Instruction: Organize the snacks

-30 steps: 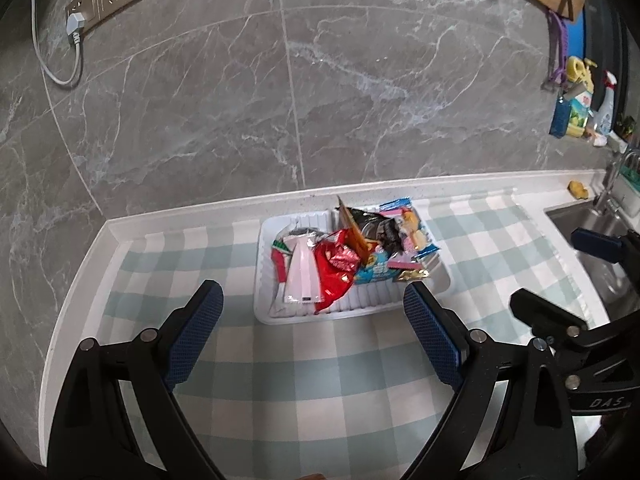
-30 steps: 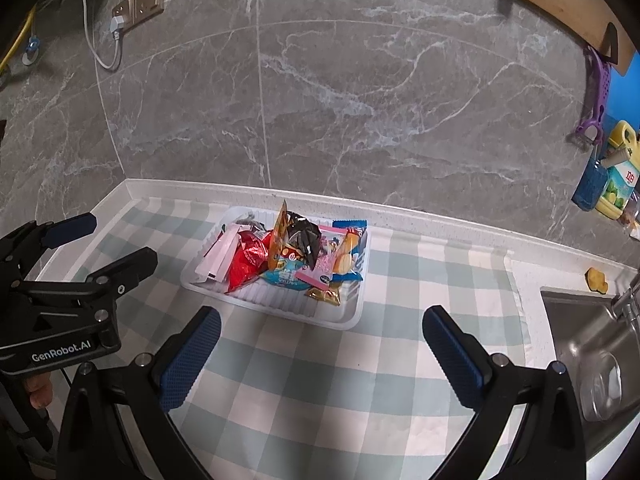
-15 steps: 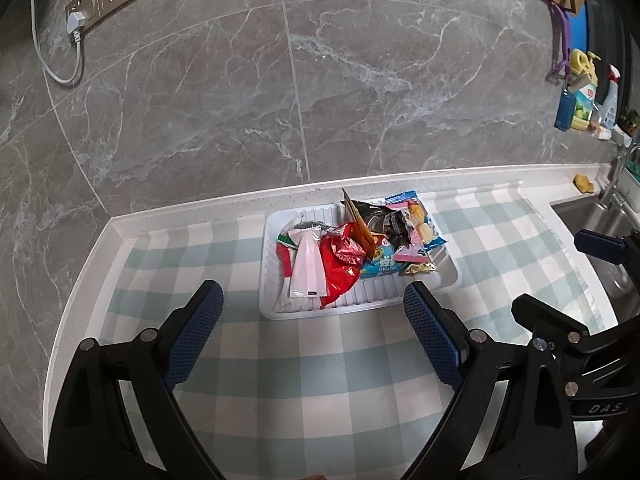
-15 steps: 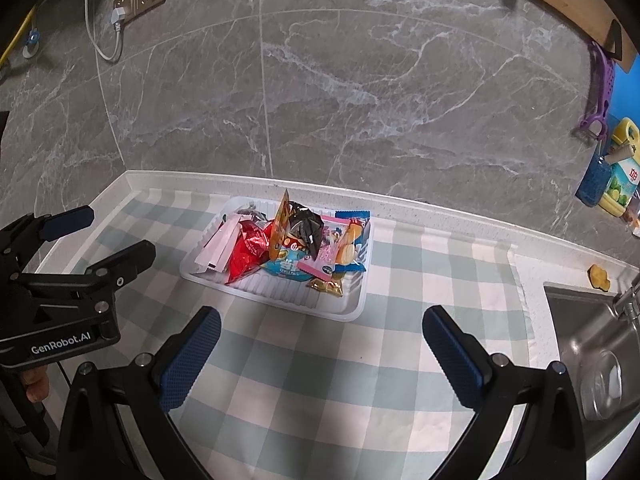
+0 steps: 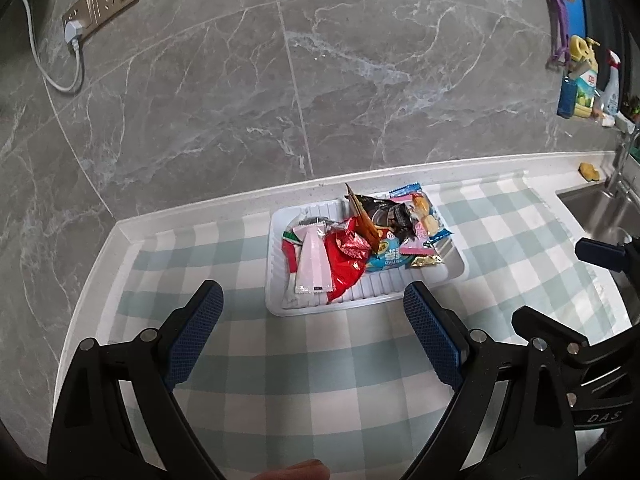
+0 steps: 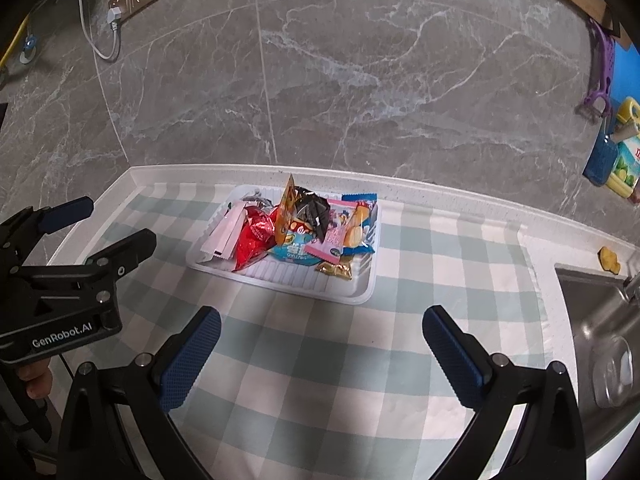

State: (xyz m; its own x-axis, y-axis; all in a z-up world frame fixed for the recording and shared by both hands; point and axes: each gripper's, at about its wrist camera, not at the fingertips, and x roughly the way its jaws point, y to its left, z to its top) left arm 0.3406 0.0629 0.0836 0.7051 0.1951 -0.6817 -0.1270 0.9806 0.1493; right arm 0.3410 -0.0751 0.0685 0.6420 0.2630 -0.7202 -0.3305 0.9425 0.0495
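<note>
A white ribbed tray (image 5: 384, 285) sits on the checked cloth near the back wall. It holds a heap of snack packets: a red foil one (image 5: 344, 266), a white-pink one (image 5: 314, 264), an upright orange one (image 5: 362, 218), a black one (image 5: 384, 214) and a blue one (image 5: 382, 261). My left gripper (image 5: 312, 296) hovers in front of the tray, open and empty. My right gripper (image 6: 322, 316) is also open and empty, short of the tray (image 6: 352, 297). In the right wrist view, the left gripper (image 6: 116, 222) is beside the tray's left end.
The green-and-white checked cloth (image 5: 320, 384) covers the counter. A steel sink (image 6: 600, 340) lies at the right, with a yellow sponge (image 6: 609, 260) behind it. Bottles (image 5: 584, 84) stand at the far right. A plugged wall socket (image 5: 100, 4) is upper left. The counter drops off at the left.
</note>
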